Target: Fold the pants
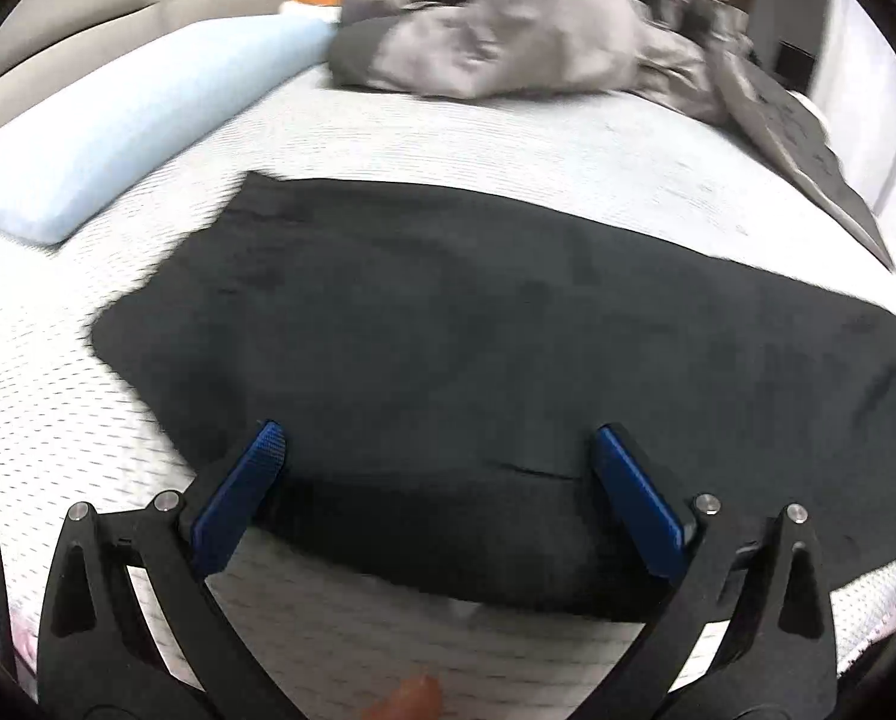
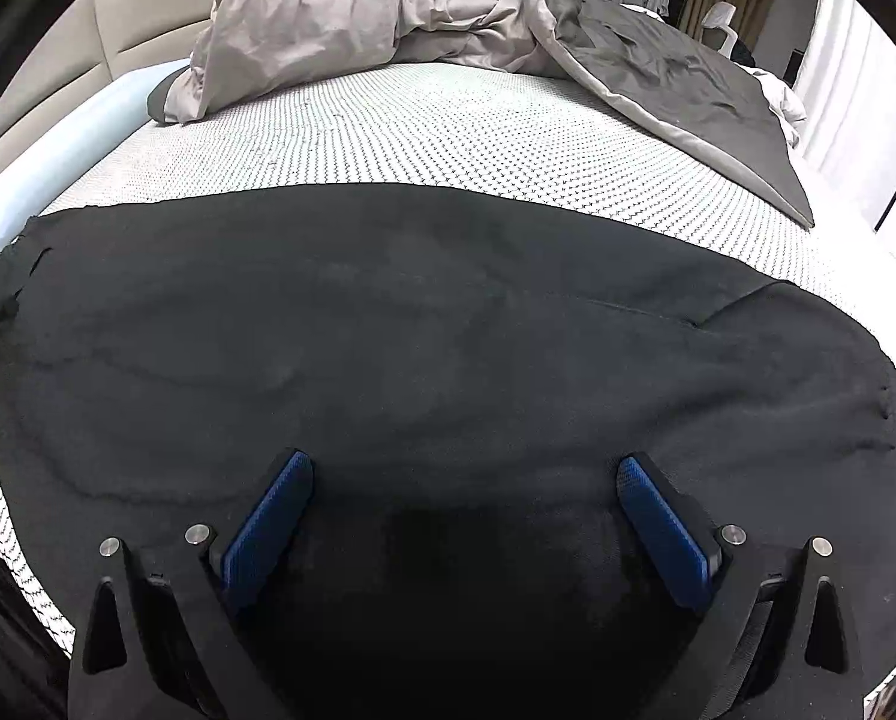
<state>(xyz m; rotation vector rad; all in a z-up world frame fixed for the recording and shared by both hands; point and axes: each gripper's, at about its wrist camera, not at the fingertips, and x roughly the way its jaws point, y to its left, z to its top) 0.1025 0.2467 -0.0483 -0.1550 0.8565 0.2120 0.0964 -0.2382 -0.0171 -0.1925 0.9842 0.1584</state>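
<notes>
Pants (image 2: 424, 324), black, lie flat on the mattress (image 2: 448, 138), directly ahead of and beneath both sets of jaws. Left gripper (image 1: 436, 438) jaws spread wide over the near hem, pinching nothing. Right gripper (image 2: 466, 468) jaws spread too, empty above the fabric. Grey duvet (image 2: 388, 12) bunched far beyond the jaws; pale blue pillow (image 1: 124, 132) ahead-left.
</notes>
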